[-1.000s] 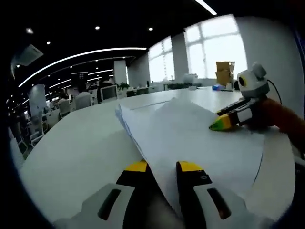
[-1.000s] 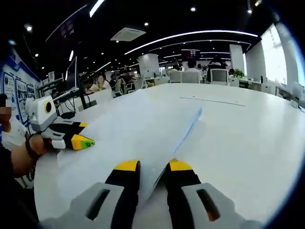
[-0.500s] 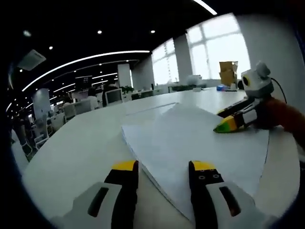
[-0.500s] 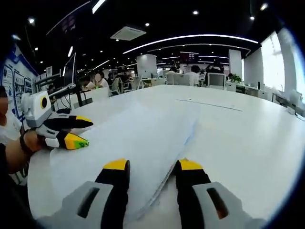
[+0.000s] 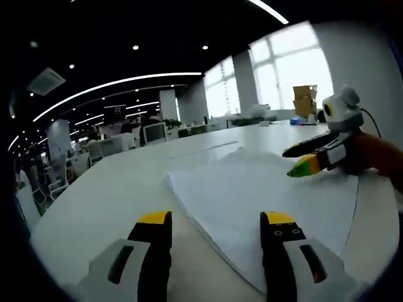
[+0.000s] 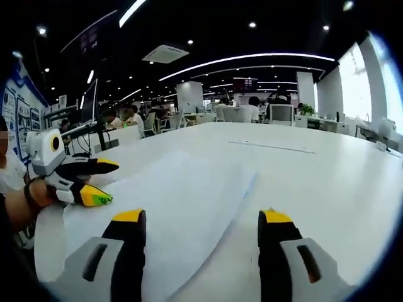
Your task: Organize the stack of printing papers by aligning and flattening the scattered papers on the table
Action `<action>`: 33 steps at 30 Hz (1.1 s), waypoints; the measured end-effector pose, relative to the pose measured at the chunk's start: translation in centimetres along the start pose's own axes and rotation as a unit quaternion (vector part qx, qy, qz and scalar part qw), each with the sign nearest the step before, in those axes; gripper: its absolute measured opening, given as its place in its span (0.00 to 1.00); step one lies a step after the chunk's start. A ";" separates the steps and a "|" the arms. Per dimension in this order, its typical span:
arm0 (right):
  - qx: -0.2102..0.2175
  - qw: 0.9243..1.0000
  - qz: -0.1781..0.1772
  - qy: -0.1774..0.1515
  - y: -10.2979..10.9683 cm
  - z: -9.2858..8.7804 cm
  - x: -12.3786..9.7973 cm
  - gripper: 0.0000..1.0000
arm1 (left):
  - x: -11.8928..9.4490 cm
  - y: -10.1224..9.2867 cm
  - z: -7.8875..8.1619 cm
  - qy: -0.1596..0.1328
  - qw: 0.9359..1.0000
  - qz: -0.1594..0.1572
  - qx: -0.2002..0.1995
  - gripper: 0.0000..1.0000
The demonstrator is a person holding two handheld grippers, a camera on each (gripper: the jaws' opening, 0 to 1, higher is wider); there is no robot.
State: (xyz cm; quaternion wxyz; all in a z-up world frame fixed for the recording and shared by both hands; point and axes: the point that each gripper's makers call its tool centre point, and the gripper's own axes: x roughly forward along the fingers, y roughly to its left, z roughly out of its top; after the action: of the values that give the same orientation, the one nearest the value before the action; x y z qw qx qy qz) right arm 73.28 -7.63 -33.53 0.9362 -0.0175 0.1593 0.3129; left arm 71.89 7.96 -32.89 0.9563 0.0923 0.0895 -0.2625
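Observation:
A stack of white printing papers [image 5: 264, 189] lies flat on the white table [image 5: 101, 189], its near corner between my left gripper's [image 5: 217, 221] open jaws. In the right gripper view the same papers [image 6: 170, 207] spread ahead, their right edge running between the wide-open jaws of my right gripper [image 6: 201, 220]. The right gripper [image 5: 302, 160] comes into the left gripper view from the right, held by a hand, open just above the sheets. The left gripper [image 6: 94, 182] appears at the left of the right gripper view, open over the paper's edge.
The round white table [image 6: 327, 176] stretches far ahead. Office desks, monitors and chairs [image 5: 113, 132] stand beyond it with seated people [image 6: 258, 107]. Cardboard boxes [image 5: 305, 100] sit by the windows. A person's sleeve [image 5: 378, 157] is at the right.
Both grippers have let go of the paper stack and opened wide. The lifted, folded edge has dropped, and the papers now lie flat on the table.

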 end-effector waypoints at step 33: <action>0.049 0.998 0.003 -0.032 -2.1 0.6 -1.6 0.90 | -1.2 2.8 -0.7 0.010 0.998 0.058 0.002 0.97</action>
State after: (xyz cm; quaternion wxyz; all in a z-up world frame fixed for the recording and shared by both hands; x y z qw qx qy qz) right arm 73.48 -10.20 -32.56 0.9396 0.0390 0.1446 0.3077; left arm 72.22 11.10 -32.92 0.9689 0.1017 0.0934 -0.2054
